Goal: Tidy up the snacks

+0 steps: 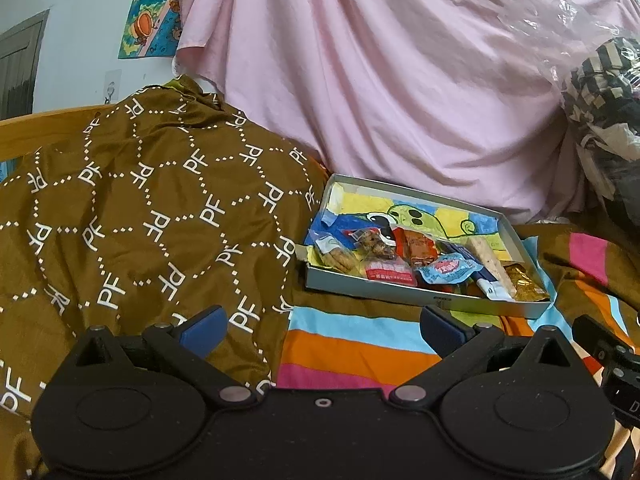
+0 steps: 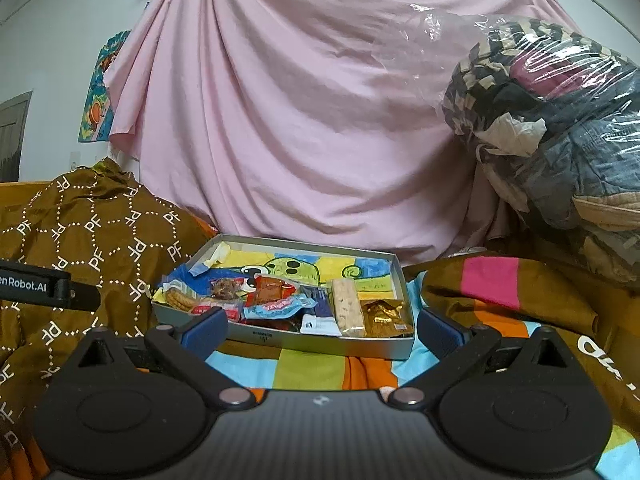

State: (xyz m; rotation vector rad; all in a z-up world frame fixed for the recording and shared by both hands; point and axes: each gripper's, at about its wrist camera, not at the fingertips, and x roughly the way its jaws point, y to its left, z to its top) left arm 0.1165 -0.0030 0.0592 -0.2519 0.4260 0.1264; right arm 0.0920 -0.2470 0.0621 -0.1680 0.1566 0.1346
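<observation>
1. Already the snacks lie packed along the near side of the shallow grey tray, on its cartoon-drawing liner.
2. My right gripper is spread wide and holds nothing; my left gripper likewise.
3. The tray rests on the striped bedspread, just ahead of my right fingers and ahead-right of my left.

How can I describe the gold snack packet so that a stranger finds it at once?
Look at the shallow grey tray lying on the striped bedding below the pink sheet. The gold packet lies in its near right corner, beside a pale cereal bar. It is the only shiny golden wrapper there.
</observation>
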